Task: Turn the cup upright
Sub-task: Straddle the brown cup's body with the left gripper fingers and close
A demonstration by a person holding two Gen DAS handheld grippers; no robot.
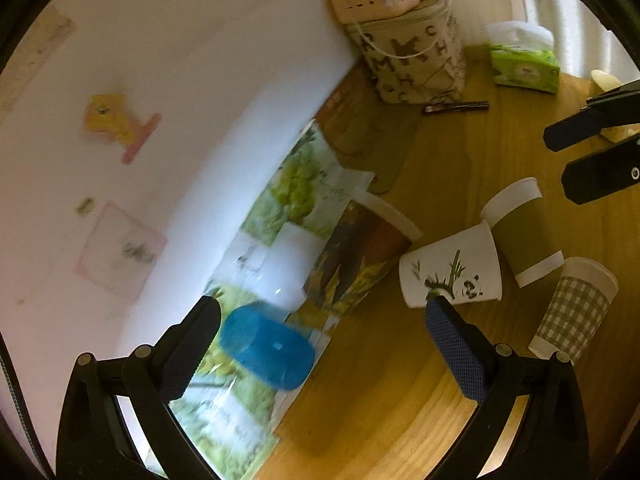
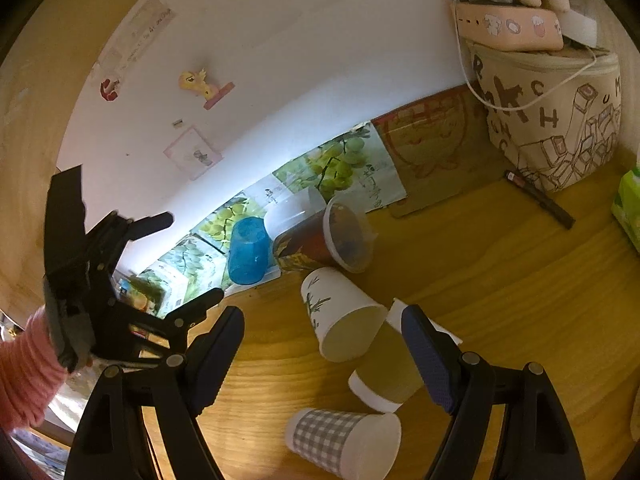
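Both tools are open and hold nothing: left tool (image 1: 320,316), right tool (image 2: 322,326). Panda cup (image 1: 452,268) lies tipped just ahead.

Three paper cups lie on their sides on the table: a panda cup (image 2: 340,320), a brown cup (image 2: 386,372) and a checked cup (image 2: 344,442). One blue cup (image 2: 248,256) and one clear plastic cup (image 2: 324,240) lie there too. There is one pen (image 2: 540,200), one tissue pack (image 1: 522,60) and one bag (image 2: 556,120).
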